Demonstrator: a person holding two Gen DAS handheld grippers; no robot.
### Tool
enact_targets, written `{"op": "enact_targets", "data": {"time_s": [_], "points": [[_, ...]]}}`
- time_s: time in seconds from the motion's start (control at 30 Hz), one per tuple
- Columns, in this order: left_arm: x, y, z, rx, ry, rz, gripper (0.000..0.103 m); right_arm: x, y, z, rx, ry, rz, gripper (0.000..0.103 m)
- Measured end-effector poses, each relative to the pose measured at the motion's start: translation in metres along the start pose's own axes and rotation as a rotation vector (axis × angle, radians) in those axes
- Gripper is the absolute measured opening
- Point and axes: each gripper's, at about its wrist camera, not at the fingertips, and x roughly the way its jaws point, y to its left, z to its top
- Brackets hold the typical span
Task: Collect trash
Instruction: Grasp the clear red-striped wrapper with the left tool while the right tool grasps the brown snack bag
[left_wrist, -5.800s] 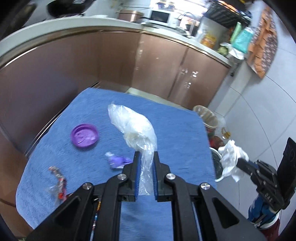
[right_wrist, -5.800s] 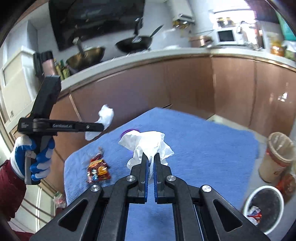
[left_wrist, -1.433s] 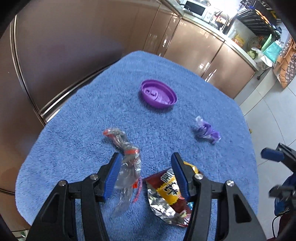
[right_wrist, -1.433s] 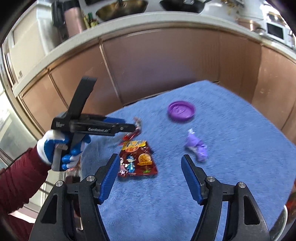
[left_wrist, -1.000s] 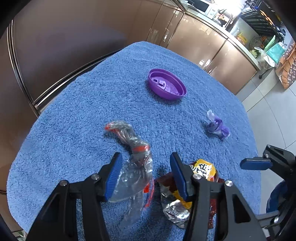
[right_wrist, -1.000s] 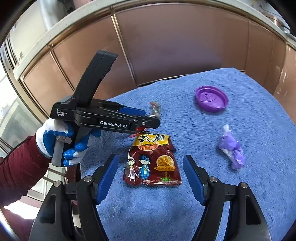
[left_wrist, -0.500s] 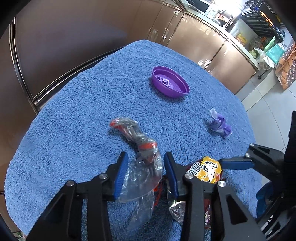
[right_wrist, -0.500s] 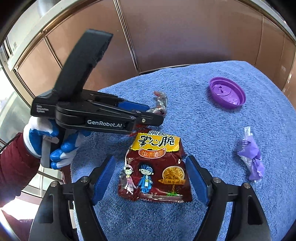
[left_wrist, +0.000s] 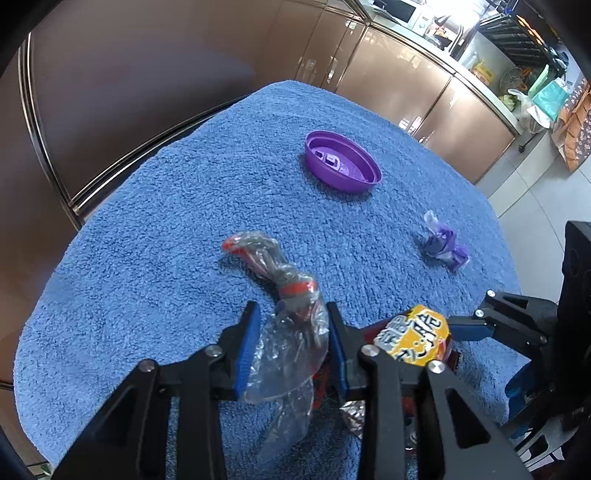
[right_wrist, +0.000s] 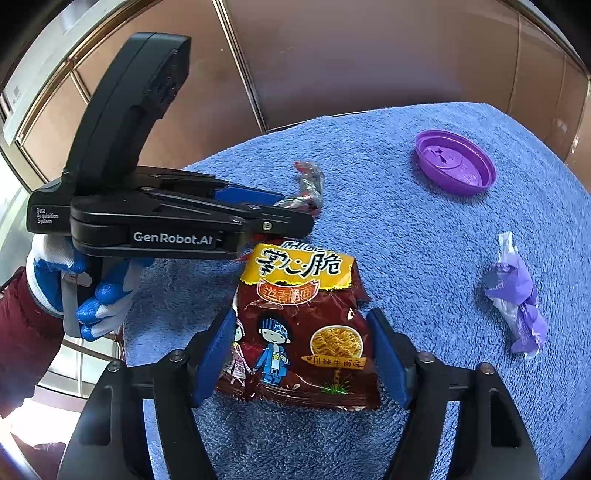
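A twisted clear plastic wrapper (left_wrist: 284, 332) with red print lies on the blue towel (left_wrist: 184, 206). My left gripper (left_wrist: 291, 325) is partly open, its blue pads on either side of the wrapper; it also shows in the right wrist view (right_wrist: 284, 210). A dark red snack packet (right_wrist: 299, 325) lies flat on the towel. My right gripper (right_wrist: 301, 354) is open with its pads on either side of the packet's lower half. In the left wrist view the packet (left_wrist: 417, 339) shows just right of my left fingers.
A purple lid (left_wrist: 341, 162) lies upside down farther back on the towel. A crumpled purple wrapper (left_wrist: 445, 251) lies to the right. Brown cabinet fronts (left_wrist: 147, 74) stand behind the table. The towel's edges drop off at left and right.
My left gripper's jaws have narrowed around the clear wrapper. My right gripper has come down and forward so the snack packet now sits between its open fingers.
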Motion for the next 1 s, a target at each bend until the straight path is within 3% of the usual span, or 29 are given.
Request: {"op": "enact_targets", "data": {"time_s": [0.13,0.5,0.57,1.0], "points": [[0.000,0.006,-0.001,-0.031,-0.001,-0.016,0.016,-0.003,-0.002,-0.004,0.005,-0.017,-0.010,0.059],[-0.006,0.000,-0.006,-0.047,-0.021,-0.003,0.012,-0.024,-0.001,-0.014,-0.007,-0.060,-0.020,0.039],[-0.009,-0.003,-0.006,-0.044,-0.027,0.001,0.012,-0.030,0.002,-0.016,-0.010,-0.072,-0.023,0.023],[-0.038,-0.027,-0.010,-0.009,-0.056,0.020,0.012,-0.069,0.007,-0.041,0.005,-0.135,-0.041,0.009]]}}
